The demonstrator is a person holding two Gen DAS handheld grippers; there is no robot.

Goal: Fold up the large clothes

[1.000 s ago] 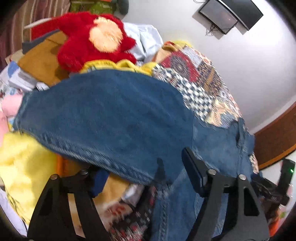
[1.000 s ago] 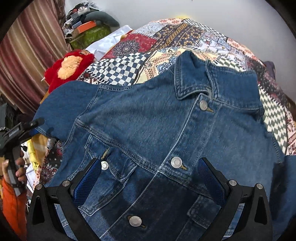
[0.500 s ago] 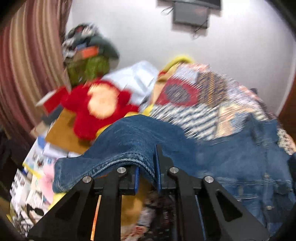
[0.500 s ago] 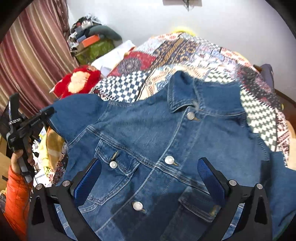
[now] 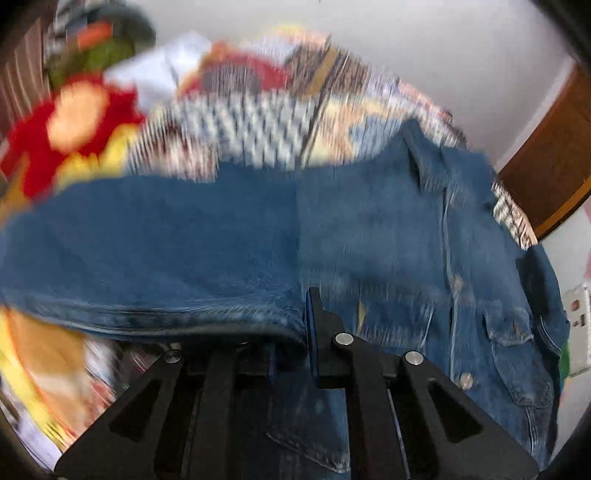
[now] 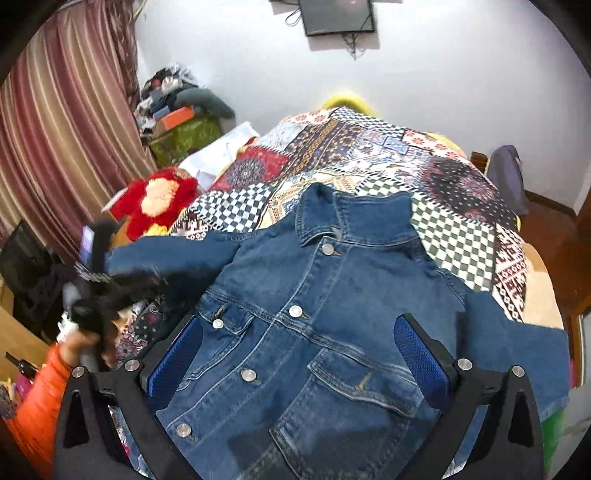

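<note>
A: Looking through the left wrist view first, what do you see?

B: The picture is blurred. The left claw (image 5: 308, 328) is clenched on the sleeve (image 5: 155, 254) of the denim jacket (image 5: 424, 236). The denim hem folds over the pads, and the sleeve hangs as a wide blue band across the middle of the picture. The body of the jacket lies to the right, with its collar toward the far side and its buttons down the front.

A: And what is under it?

B: The patchwork bedspread (image 5: 266, 122) of the bed. At the upper left there is a red plush toy (image 5: 74, 122), and yellow cloth shows near the left edge.

A: Now the right wrist view?

B: Here it is sharper. The right claw (image 6: 297, 343) is released; its two blue pads stand wide apart above the jacket front, and they press on nothing. The denim jacket (image 6: 332, 314) lies front up on the patchwork bedspread (image 6: 369, 147), buttons closed, collar pointing to the wall. One sleeve goes out to the left, where the left claw (image 6: 155, 282), blurred, has it. A hand (image 6: 83, 343) with an orange sleeve (image 6: 37, 406) carries that tool.

A: Anything more around?

B: The red plush toy (image 6: 155, 203) beside the bed, a striped curtain (image 6: 62, 147) on the left, and a dark screen (image 6: 338, 16) on the wall.
</note>
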